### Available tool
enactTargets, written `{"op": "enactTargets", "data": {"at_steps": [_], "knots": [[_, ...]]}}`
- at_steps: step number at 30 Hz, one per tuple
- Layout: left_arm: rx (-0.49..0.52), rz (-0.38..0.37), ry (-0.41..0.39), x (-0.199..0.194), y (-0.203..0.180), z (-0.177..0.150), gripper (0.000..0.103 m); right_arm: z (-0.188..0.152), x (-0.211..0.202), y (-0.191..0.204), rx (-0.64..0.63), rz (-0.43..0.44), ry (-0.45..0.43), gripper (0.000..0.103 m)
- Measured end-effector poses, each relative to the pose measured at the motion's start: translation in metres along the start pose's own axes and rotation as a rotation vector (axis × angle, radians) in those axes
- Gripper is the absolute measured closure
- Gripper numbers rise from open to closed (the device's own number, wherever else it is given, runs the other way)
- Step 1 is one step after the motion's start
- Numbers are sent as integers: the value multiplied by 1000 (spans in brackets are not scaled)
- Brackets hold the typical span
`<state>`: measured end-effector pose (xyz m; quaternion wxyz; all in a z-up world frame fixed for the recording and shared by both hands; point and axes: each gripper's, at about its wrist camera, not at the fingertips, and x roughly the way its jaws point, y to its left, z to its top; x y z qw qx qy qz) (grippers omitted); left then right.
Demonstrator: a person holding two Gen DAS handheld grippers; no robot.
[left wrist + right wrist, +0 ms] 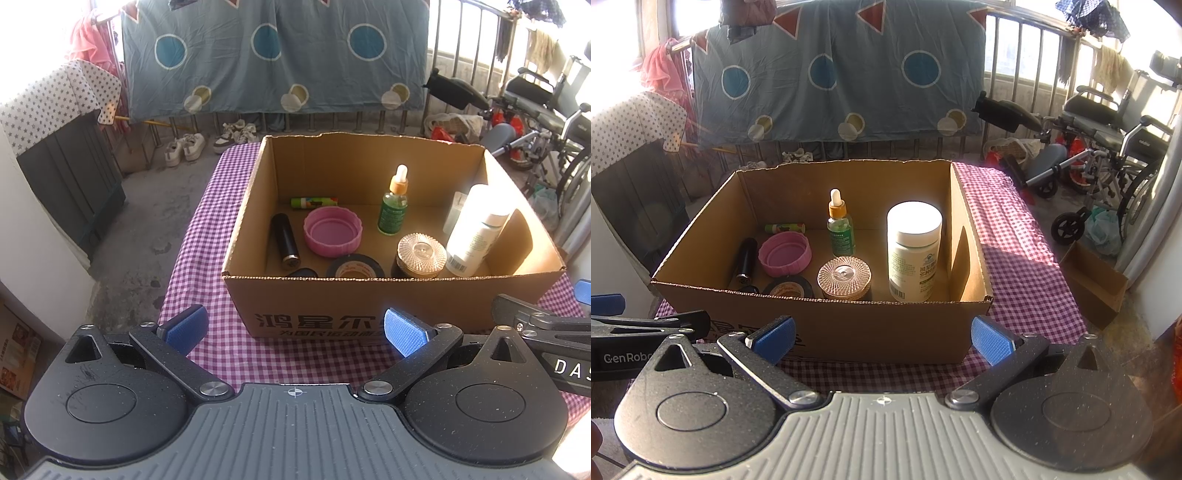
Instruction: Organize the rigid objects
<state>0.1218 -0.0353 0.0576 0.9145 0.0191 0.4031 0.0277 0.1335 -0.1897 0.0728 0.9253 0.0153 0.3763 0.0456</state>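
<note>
An open cardboard box (369, 299) (849, 325) stands on the checked cloth. Inside are a white bottle (476, 229) (914, 247), a green dropper bottle (393, 206) (841, 229), a glass-lidded jar (421, 254) (844, 277), a black tape roll (354, 267) (790, 286), a pink lid (332, 230) (785, 254), a black tube (284, 238) (746, 264) and a green stick (314, 202) (785, 227). My left gripper (295, 328) is open and empty in front of the box. My right gripper (882, 339) is open and empty, also in front of it.
The purple checked table (207, 258) (1015, 251) sits on a balcony. Shoes (184, 147), a railing with a hanging blue sheet (273, 55), a wheelchair (1115, 147) and a small cardboard box (1093, 280) on the floor surround it.
</note>
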Motion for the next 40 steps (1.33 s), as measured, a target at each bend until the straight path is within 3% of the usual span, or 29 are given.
{"op": "enactTargets", "data": {"at_steps": [40], "knots": [[0,0,0,-1,0,1,1,0,-3,-1,2,-4,-5,0]]}}
